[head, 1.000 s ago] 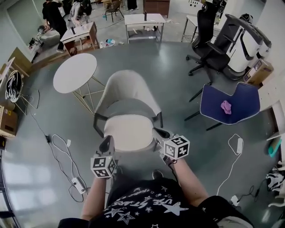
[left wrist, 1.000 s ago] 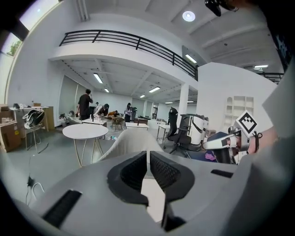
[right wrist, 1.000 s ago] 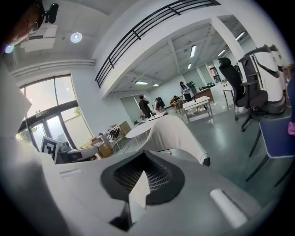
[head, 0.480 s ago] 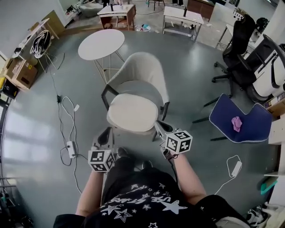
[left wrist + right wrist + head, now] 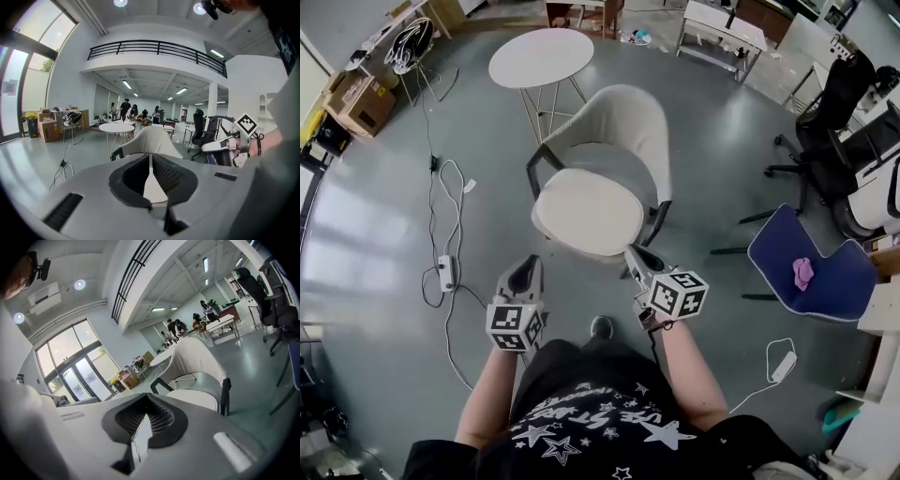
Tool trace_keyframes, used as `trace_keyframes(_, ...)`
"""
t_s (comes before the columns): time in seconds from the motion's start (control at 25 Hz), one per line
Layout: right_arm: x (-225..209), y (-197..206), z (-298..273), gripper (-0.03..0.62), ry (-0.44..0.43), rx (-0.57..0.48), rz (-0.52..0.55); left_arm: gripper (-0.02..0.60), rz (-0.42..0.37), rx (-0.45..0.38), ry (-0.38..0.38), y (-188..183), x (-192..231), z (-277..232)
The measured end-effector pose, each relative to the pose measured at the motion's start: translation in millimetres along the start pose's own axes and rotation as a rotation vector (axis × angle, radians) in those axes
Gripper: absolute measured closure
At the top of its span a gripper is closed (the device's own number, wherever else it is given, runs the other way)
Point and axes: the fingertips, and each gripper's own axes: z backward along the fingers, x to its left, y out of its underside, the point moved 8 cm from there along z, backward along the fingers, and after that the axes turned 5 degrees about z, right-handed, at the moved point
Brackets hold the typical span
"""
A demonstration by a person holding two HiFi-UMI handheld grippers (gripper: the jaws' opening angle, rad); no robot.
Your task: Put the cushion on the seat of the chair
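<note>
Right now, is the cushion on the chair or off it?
On. The cushion lies flat on the seat of the chair.

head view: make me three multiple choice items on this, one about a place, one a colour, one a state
1. Where does the round off-white cushion lie?
A. under the chair
B. on the seat of the beige shell chair
C. hung over its backrest

2. What colour is the small crumpled thing on the dark blue chair?
A. green
B. yellow
C. pink

3. How do the jaws of the right hand-held gripper stand?
A. shut, with nothing between them
B. wide open
C. shut on the cushion

Answers:
1. B: the head view shows the cushion flat on the seat, between the dark armrests.
2. C: it stands out pink against the blue seat.
3. A: the right gripper view shows the jaws together, with the chair and cushion well beyond them.
</note>
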Motion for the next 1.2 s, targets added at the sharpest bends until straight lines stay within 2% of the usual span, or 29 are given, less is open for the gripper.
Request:
trace_keyframes(0.16,5.1,1.8,-9.5,0.591,-0.017,0.030,0.018,0.554,0.019,-0.004,-0.012,5.6,-2.0,7.8)
trace_keyframes(0.4,35.7,16.6,-15.3,0.591,-0.040,0.049,0.077,0.554,0.022,-0.018,-0.004,13.5,8.8,23.9)
trace_keyframes(0.64,48.9,18.9,-2.6,0.591,-0.020,0.063,0.135,0.554,0.038,-0.068,0.024,15.2,7.9,39.4)
trace_keyframes(0.84,80.7,23.0,14.8,0.591,-0.006,0.042,0.171,0.554,0.052,-0.093,0.035,21.6,7.0,77.9)
trace_keyframes(1.04,113.4,46.9,37.4,0.591,-0.009,0.043,0.189,0.554,0.054,-0.106,0.022,36.1,6.9,126.3)
trace_keyframes(1.2,139.7,60.7,55.4,0.591,-0.011,0.025,0.224,0.554,0.037,-0.153,0.020,38.7,4.6,162.9)
